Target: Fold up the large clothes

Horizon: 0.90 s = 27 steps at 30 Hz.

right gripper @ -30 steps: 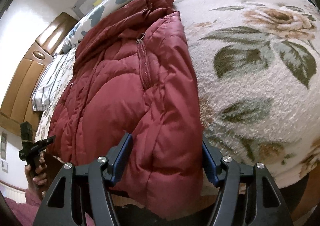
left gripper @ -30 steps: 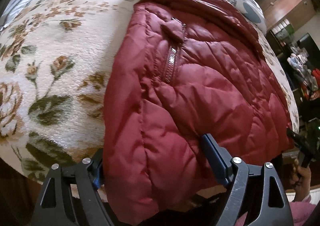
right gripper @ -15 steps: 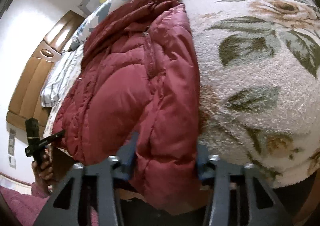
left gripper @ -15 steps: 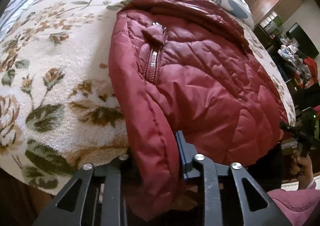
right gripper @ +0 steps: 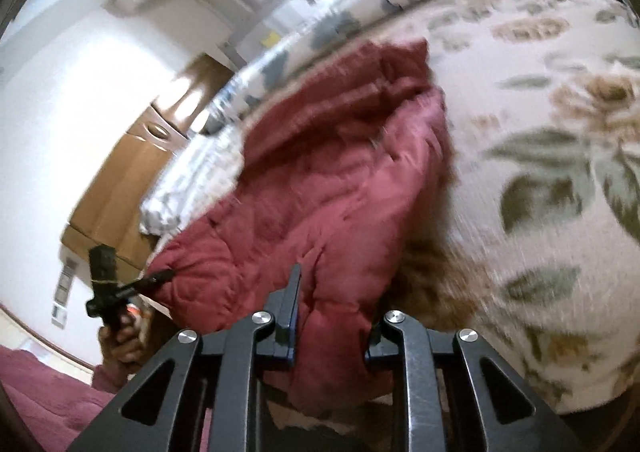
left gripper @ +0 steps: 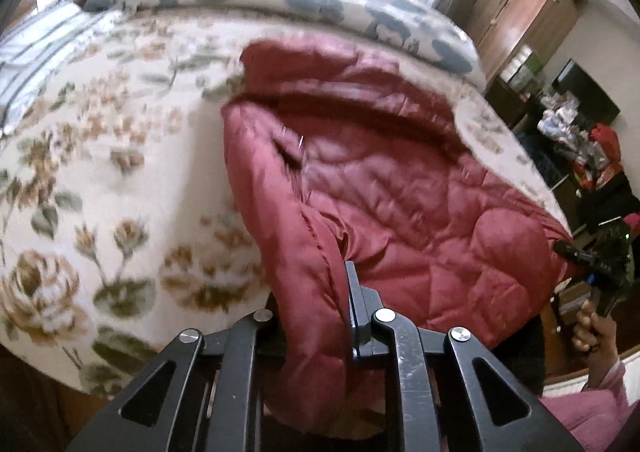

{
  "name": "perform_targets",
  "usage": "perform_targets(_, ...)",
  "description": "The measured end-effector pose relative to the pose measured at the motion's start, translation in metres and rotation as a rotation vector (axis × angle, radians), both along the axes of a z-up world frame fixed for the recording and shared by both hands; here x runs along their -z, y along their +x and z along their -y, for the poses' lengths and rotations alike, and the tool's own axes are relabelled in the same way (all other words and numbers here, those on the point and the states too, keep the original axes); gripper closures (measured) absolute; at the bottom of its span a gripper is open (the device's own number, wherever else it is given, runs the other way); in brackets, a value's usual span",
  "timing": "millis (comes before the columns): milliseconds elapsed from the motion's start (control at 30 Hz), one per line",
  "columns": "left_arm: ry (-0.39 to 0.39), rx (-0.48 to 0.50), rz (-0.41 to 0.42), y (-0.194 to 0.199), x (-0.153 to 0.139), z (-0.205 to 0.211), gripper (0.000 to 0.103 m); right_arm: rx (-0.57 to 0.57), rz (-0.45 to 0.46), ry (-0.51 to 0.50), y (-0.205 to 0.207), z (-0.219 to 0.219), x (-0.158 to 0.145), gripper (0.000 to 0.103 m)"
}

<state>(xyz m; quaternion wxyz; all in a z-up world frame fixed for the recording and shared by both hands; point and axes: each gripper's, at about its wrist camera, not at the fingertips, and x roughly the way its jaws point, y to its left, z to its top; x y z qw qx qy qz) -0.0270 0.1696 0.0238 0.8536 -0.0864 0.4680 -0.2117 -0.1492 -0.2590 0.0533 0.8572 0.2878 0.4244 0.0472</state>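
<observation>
A dark red quilted puffer jacket (left gripper: 400, 192) lies on a cream floral blanket (left gripper: 100, 172) on a bed, its near hem lifted off the bed's edge. My left gripper (left gripper: 312, 292) pinches the jacket's near left corner; its jaws are closing with the padded fabric bunched between them. In the right wrist view the same jacket (right gripper: 320, 192) fills the middle. My right gripper (right gripper: 336, 304) holds the near right corner, its jaws also closing on the fabric. Each view shows the other gripper at the hem's far end: the right one (left gripper: 576, 256), the left one (right gripper: 152, 280).
A blue-patterned quilt (left gripper: 320, 4) lies along the bed's far side and a striped pillow (right gripper: 192, 172) sits by the wooden headboard (right gripper: 120, 192). A wooden wardrobe (left gripper: 520, 12) and cluttered shelves (left gripper: 580, 140) stand beyond the bed. A person's hand (left gripper: 592, 328) grips the right handle.
Both grippers went from wide open around the hem to closed on it. Both have risen and tipped up, lifting the jacket's near edge off the bed.
</observation>
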Motion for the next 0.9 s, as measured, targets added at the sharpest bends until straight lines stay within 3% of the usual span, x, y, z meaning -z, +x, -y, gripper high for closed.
perform_targets(267,-0.075,-0.066,0.126,0.013,-0.037,-0.012,0.089,0.014,0.102,-0.036,0.032,0.003,-0.025,0.082)
perform_targets(500,-0.029,-0.074,0.167,0.032,-0.047,0.003,0.089,0.027,0.150,-0.075,0.064,0.007,-0.039,0.082)
perform_targets(900,0.013,-0.134,0.191,0.107,-0.053,0.032,0.088,0.098,0.158,-0.181,0.136,0.027,-0.043,0.082)
